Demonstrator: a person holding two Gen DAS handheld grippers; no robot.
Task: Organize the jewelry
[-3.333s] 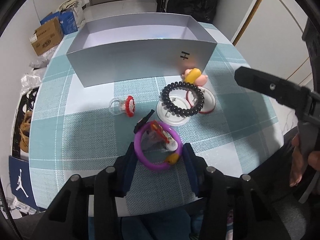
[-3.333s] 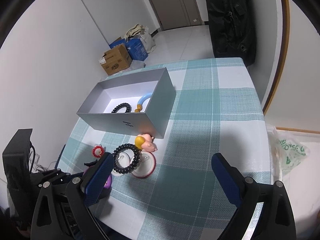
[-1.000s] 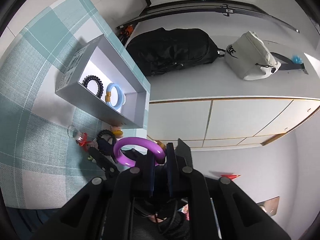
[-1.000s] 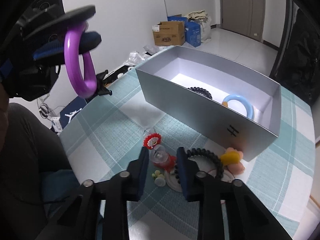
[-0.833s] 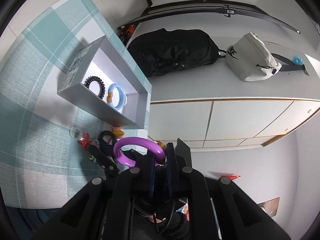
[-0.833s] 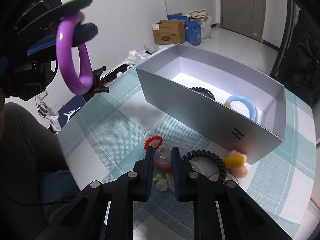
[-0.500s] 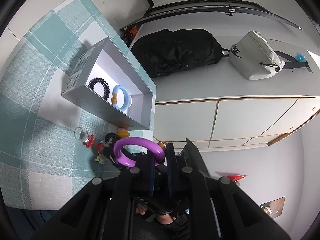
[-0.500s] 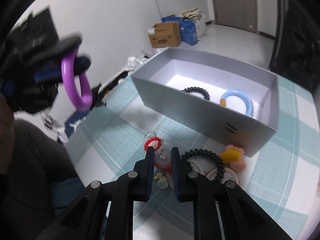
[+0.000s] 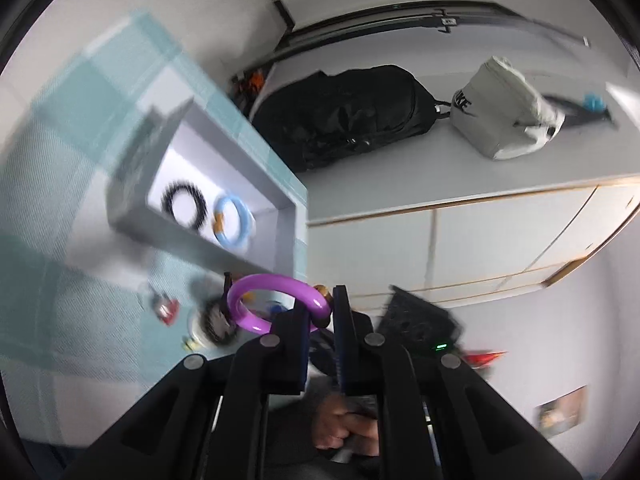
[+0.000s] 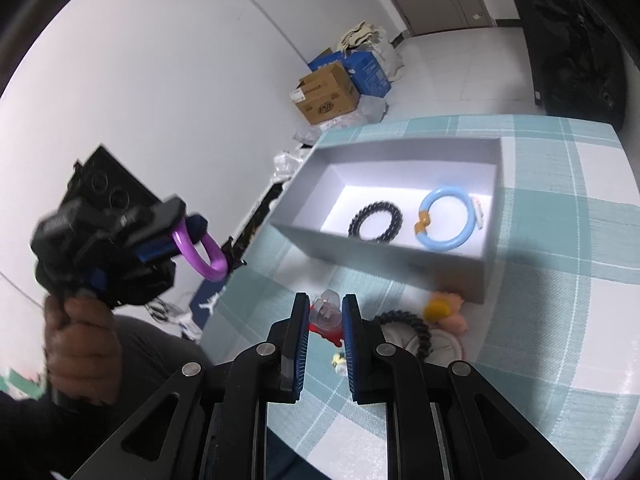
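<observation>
**Both grippers loaded, box ahead**

The left gripper (image 9: 322, 312) is clamped on a purple bangle (image 9: 276, 304), held up off the surface (image 10: 560, 320) with the ring sticking out past the fingertips. The right gripper (image 10: 325, 316) is closed on a small clear ring (image 10: 326, 312) with a red flower, lifted just above the surface.

The grey box (image 10: 384, 256) lies ahead of the right gripper and a little to its right, its long axis running across that view; a black bead bracelet (image 10: 375, 221) and a blue bangle (image 10: 446, 218) already lie inside. From the left gripper the box sits up and to the left, farther off. The right hand looks nearer, so its ring probably goes in first, over the near wall.

Left on the surface by the box: a black coil band (image 10: 412, 328) on a white disc and a yellow-and-pink piece (image 10: 444, 312).
</observation>
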